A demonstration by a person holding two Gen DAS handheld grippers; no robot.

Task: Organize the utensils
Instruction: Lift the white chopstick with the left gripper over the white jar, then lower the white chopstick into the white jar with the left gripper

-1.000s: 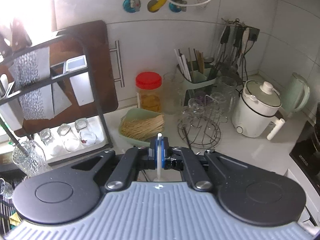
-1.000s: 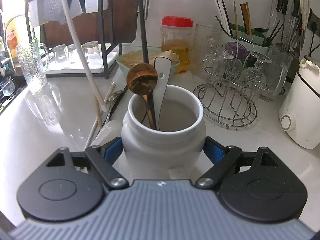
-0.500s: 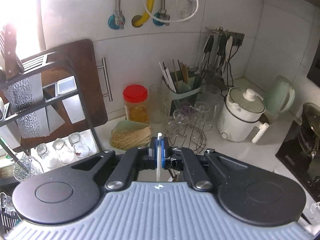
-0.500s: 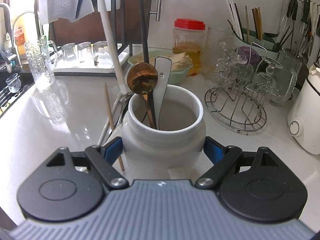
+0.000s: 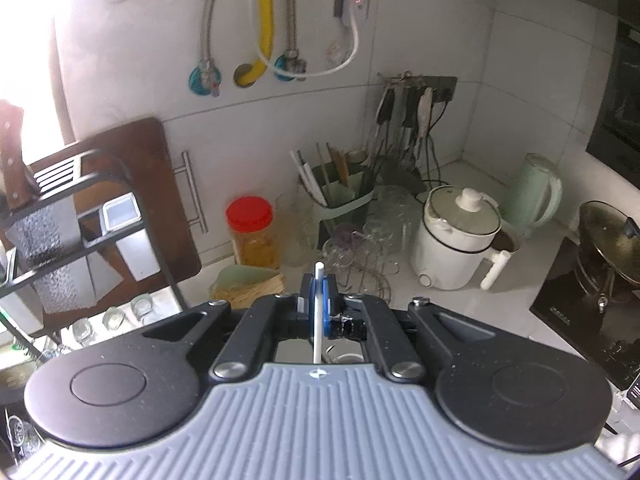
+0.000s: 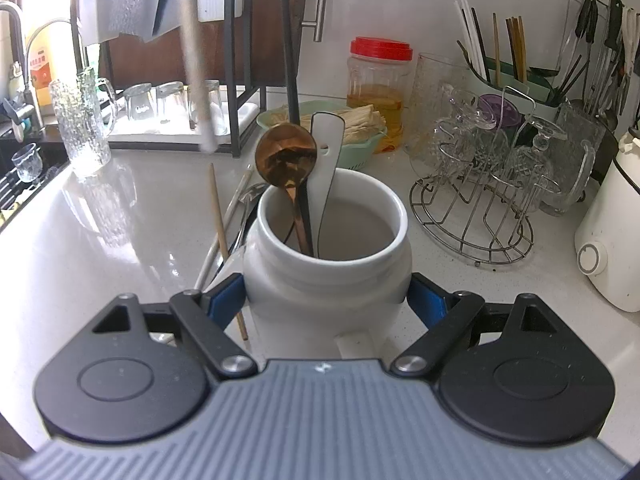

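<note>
Over the counter [image 6: 100, 240], white chopstick [image 5: 318, 312] pinched between left gripper [image 5: 319, 300] pads.

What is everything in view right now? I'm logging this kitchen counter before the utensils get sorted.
White chopstick: one, white, pinched in the left gripper.
White jar: one, white ceramic, between the right gripper's fingers.
Copper spoon: one, copper, standing in the jar.
White spoon: one, white, in the jar.
Black chopstick: one, black, in the jar.
Loose utensils: several, wood and metal, on the counter left of the jar.
Red-lidded jar: one, clear, by the wall.
Glass rack: one, wire, right of the jar.
Left hand-held gripper: shut.
Right hand-held gripper: around the jar.
</note>
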